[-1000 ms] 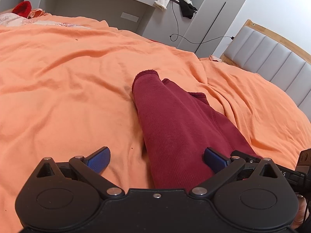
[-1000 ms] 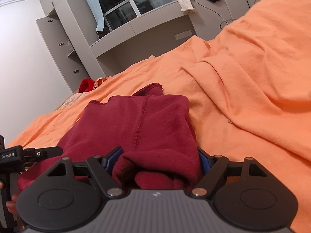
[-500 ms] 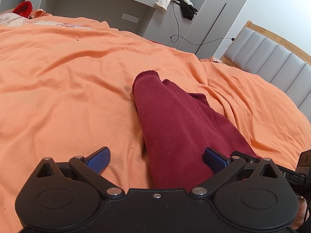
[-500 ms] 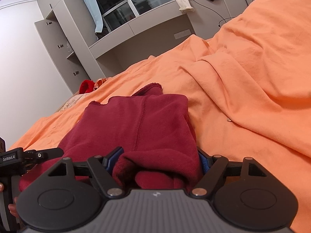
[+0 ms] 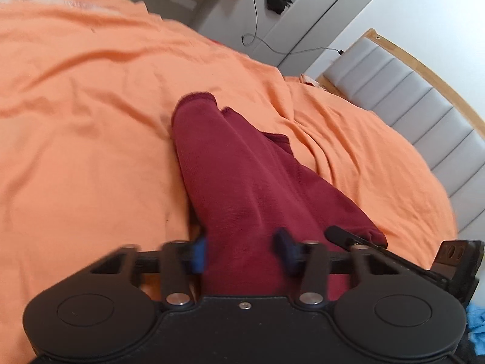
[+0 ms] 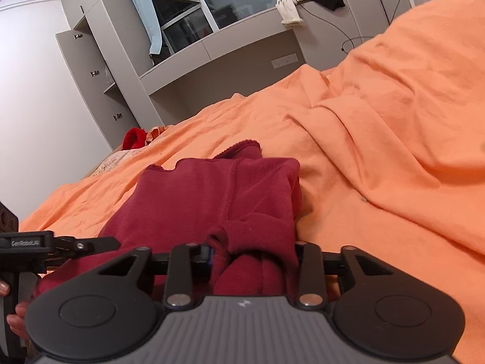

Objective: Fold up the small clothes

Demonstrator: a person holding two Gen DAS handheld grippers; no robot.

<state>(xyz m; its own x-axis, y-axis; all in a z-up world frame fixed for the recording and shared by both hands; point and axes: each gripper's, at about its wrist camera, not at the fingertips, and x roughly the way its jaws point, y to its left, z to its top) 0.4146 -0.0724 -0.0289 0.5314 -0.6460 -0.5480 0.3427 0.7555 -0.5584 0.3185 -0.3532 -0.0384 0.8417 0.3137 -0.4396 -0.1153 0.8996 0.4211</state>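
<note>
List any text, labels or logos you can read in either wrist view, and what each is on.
"GenRobot.AI": small and soft, on the black body of the left tool, seen at the left edge of the right wrist view.
A small embossed mark, no letters, on the grey housing of the right tool.
Nothing else readable in either view.

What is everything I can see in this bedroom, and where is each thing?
dark red garment: one, lying on the orange bedspread, near end between both sets of jaws
orange bedspread: one, covering the bed
red cloth: one, far edge of bed
white and black clothes: small pile, on the grey window ledge
black cable: one, hanging down the grey cabinet
grey padded headboard: one, wood-trimmed, right side
grey cupboard: one, beside window
left gripper: black, blue pads, jaws closing on garment
right gripper: black, jaws closing on bunched garment
</note>
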